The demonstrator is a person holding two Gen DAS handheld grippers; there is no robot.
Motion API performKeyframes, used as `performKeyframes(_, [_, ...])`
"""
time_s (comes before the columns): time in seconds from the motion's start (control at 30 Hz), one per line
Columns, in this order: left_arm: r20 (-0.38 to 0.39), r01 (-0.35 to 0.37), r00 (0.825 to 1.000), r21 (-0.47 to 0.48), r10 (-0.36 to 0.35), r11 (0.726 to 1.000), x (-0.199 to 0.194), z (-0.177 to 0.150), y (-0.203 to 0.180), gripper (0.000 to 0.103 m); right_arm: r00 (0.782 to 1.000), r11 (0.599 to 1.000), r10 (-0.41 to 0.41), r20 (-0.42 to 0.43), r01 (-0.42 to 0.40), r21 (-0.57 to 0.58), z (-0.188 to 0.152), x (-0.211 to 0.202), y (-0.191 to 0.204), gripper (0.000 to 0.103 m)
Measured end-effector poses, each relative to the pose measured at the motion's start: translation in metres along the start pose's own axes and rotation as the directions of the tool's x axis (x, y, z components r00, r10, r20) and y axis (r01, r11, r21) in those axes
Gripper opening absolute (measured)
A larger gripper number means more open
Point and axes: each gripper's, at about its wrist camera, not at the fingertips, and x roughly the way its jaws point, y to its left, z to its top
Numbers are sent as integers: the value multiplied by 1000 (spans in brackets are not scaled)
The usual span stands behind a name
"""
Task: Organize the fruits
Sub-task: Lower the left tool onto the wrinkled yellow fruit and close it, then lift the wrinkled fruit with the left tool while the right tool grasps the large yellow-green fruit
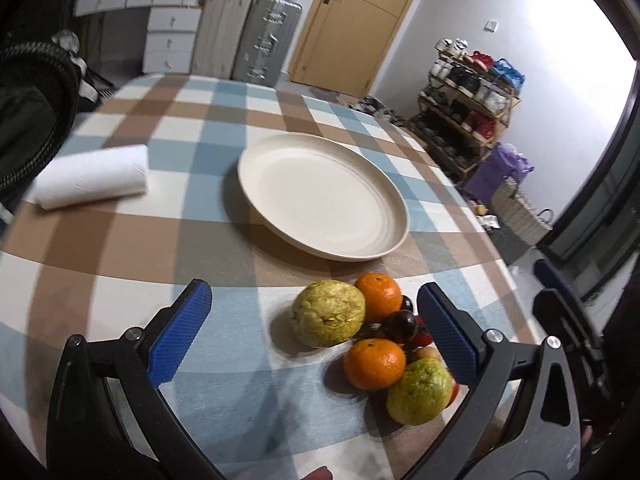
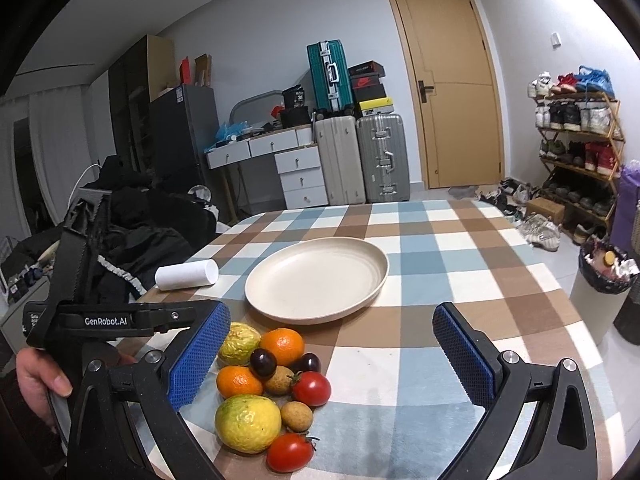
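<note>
A heap of fruit lies on the checked tablecloth just in front of a cream plate (image 2: 280, 304), which holds nothing. In the right wrist view I see a large yellow-green guava (image 2: 248, 423), a smaller guava (image 2: 239, 343), two oranges (image 2: 284, 346), two dark plums (image 2: 263, 362), two tomatoes (image 2: 311, 388) and brown longans (image 2: 296, 416). My right gripper (image 2: 332, 310) is open and holds nothing, with the heap beside its left finger. My left gripper (image 1: 313, 289) is open above the table, with a guava (image 1: 328, 314) and oranges (image 1: 375, 364) near its right finger. The plate (image 1: 324, 196) is beyond it.
A white paper roll (image 2: 186, 274) lies left of the plate, near the table's left edge. A hand (image 2: 40, 380) holds the left gripper's handle at the left. Past the table's right edge are a bin (image 2: 604, 280) and a shoe rack (image 2: 580, 152). Suitcases and drawers stand behind.
</note>
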Motion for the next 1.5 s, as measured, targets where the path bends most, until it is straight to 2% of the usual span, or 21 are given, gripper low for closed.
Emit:
performKeyframes(0.2, [-54, 56, 997, -50, -59, 997, 26, 7, 15, 102, 999, 999, 47, -21, -46, 4, -1, 17, -3, 103])
performKeyframes(0.4, [-100, 127, 985, -103, -138, 986, 48, 9, 26, 102, 997, 997, 69, -28, -68, 19, 0, 26, -7, 103])
performKeyframes(0.5, [-117, 133, 982, -105, -145, 985, 60, 10, 27, 102, 996, 996, 87, -28, -86, 19, 1, 30, -9, 103])
performKeyframes(0.7, [-141, 159, 975, -95, -171, 983, 82, 13, 26, 90, 993, 993, 115, -37, -114, 18, 3, 34, -7, 103])
performKeyframes(0.77, [-158, 187, 967, -98, -201, 977, 90, 15, 26, 77, 992, 993, 121, -40, -121, 20, 3, 35, -7, 103])
performKeyframes(0.9, [-171, 200, 962, -93, -213, 975, 98, 19, 24, 66, 991, 992, 126, -42, -125, 25, 3, 36, -7, 103])
performKeyframes(0.97, [-178, 203, 960, -87, -215, 975, 101, 20, 23, 53, 991, 992, 127, -43, -126, 26, 4, 37, -7, 103])
performKeyframes(1.03, [-188, 217, 955, -87, -230, 972, 106, 20, 22, 47, 991, 991, 129, -46, -128, 27, 4, 38, -7, 103])
performKeyframes(1.2, [-180, 234, 952, -100, -249, 967, 102, 17, 27, 47, 989, 991, 136, -54, -134, 27, 5, 37, -6, 103])
performKeyframes(1.5, [-131, 235, 960, -93, -246, 968, 82, 18, 33, 46, 973, 980, 198, -117, -196, 34, -4, 28, 3, 103])
